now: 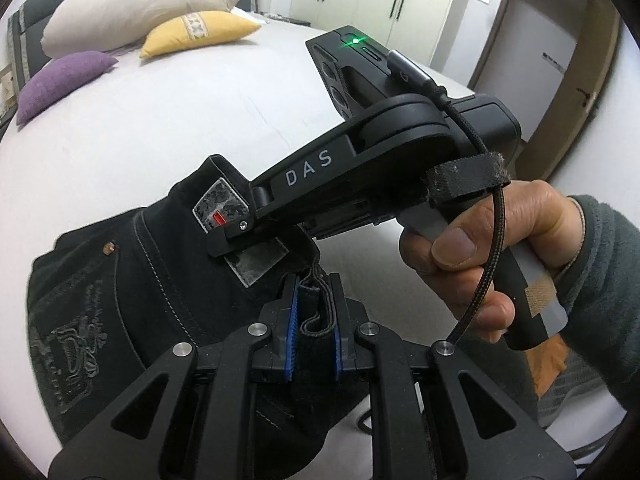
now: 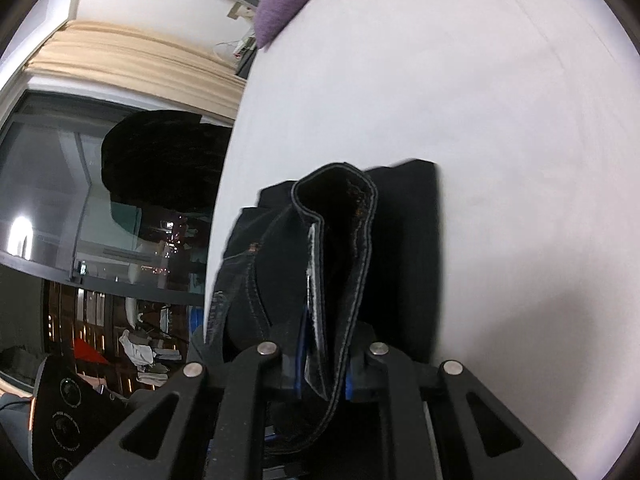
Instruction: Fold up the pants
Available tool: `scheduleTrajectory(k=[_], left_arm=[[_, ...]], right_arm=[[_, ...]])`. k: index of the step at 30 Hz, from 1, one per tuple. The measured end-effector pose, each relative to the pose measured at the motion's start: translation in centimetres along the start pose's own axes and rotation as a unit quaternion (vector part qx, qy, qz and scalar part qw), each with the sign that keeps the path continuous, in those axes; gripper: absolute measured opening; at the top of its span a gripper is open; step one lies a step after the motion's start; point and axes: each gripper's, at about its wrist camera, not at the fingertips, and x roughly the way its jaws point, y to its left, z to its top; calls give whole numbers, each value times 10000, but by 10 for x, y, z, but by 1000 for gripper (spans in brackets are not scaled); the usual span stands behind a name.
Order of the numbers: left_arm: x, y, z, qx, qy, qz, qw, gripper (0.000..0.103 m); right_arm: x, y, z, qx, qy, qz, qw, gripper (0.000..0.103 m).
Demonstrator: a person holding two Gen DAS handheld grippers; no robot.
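The left tongs (image 1: 314, 320) and the right tongs (image 2: 324, 360) are each clamped on a folded edge of the black pants (image 1: 132, 280), which lie bunched on the white bed (image 1: 160, 128) near three pillows (image 1: 132, 8).

A white bed (image 1: 160, 128) carries black pants (image 1: 120, 280) and three pillows (image 1: 132, 4).

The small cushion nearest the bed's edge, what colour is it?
Purple. It shows best in the left wrist view, beside a yellow cushion.
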Motion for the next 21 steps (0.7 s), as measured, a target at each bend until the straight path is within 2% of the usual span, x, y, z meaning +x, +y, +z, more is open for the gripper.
scheduleTrajectory(k=[5,7,9,10,13,14,15,16,17,19,21], left_arm=[[16,11,0,-187,219,-286,9992,16],[4,19,3,-329,234,-444,9982,17],[-15,32,3,-427,87,-573,9974,18],[-26,36,2,-419,-11,-604,9973,26],[-58,63,-9,-628,-379,-331,9968,74],[-70,79,-13,-831,-540,-215,9948,74],[-76,93,-16,-982,-594,-158,9933,74],[-82,106,-18,-1124,-625,-118,9916,74],[-86,118,-20,-1250,-671,-52,9899,74],[-88,139,-26,-1424,-743,215,9868,74],[-85,157,-33,-1518,-692,271,9856,74]], right_arm=[[7,-29,-7,285,-66,405,9988,18],[4,-27,-11,252,-157,434,9986,23],[-2,-23,-13,216,-259,388,9987,31],[-7,-22,-13,229,-357,302,9986,36],[-30,-23,-15,394,-698,-31,9968,41],[-37,-24,-17,453,-780,-308,9955,47],[-46,-20,-20,462,-851,-755,9924,47],[-51,-13,-23,408,-892,-955,9906,47],[-56,-8,-25,360,-933,-925,9907,47],[-60,18,-33,99,-1023,-457,9937,47],[-56,45,-42,-211,-1012,-120,9946,47]])
